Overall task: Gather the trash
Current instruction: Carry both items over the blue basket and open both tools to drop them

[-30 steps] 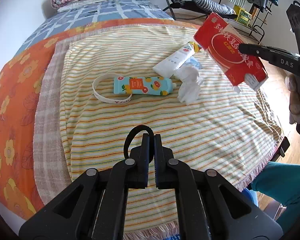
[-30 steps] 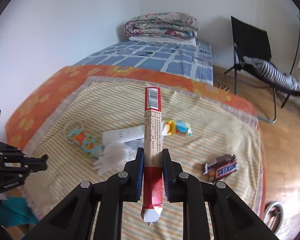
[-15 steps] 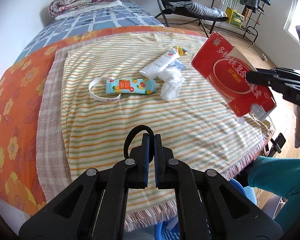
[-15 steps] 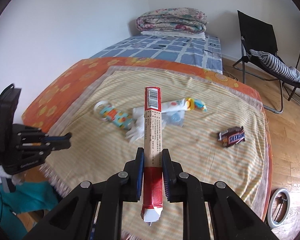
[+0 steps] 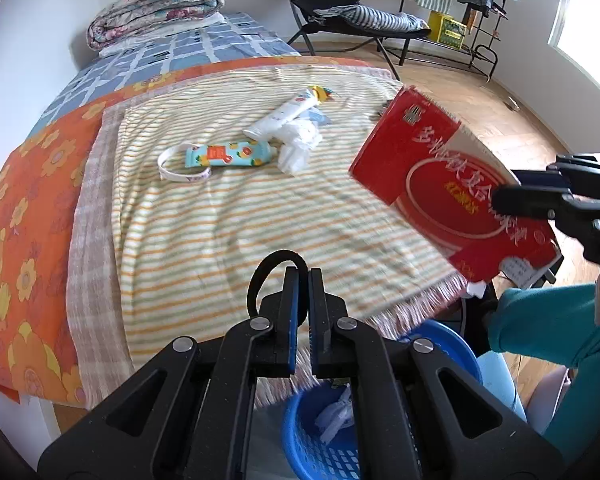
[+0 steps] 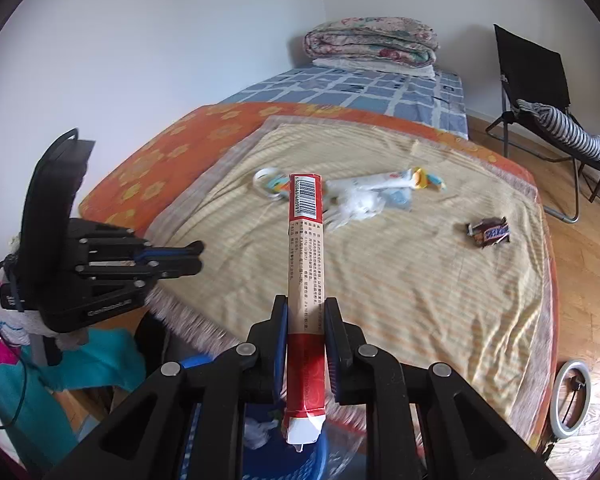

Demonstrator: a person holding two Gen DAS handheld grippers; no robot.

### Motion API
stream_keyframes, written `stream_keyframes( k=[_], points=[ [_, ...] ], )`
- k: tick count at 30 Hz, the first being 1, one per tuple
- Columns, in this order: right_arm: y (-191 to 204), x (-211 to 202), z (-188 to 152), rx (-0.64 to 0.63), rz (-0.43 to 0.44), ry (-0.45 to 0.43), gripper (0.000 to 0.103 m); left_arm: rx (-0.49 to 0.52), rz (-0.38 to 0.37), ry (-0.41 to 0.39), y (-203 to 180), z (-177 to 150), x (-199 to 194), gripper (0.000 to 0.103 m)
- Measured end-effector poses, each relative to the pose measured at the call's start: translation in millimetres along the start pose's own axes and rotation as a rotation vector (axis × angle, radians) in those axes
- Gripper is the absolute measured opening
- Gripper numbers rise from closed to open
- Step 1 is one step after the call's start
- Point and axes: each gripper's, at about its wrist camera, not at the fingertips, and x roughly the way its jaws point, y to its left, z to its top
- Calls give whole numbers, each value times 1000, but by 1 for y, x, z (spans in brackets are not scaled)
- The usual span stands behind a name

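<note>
Both grippers have drawn back from the bed's middle to its near fringed edge, and a blue basket (image 5: 456, 344) now shows below them. Right gripper (image 6: 305, 322) is clenched on a flat red box (image 6: 304, 280), held above the basket (image 6: 300, 468) just off the edge. Left gripper (image 5: 303, 296) is closed, pinching a thin black loop (image 5: 270, 268). On the striped blanket (image 5: 220, 216), toward the far edge, lie two tubes, a tissue (image 5: 298, 146) and a candy wrapper (image 6: 489, 232)

A folded quilt (image 6: 370, 42) lies at the bed's far end; a black chair (image 6: 540, 80) stands beside.
</note>
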Motion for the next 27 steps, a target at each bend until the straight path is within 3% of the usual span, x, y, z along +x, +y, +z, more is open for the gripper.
stream_keyframes(
  k=[14,27],
  points=[
    [34,-13,-65,15,47,55,16,39,-44,32,-41,-55,-8,2],
    [40,-1,-107,61,81,129,16,44,-90,150,-55,-103,11,2]
  ],
)
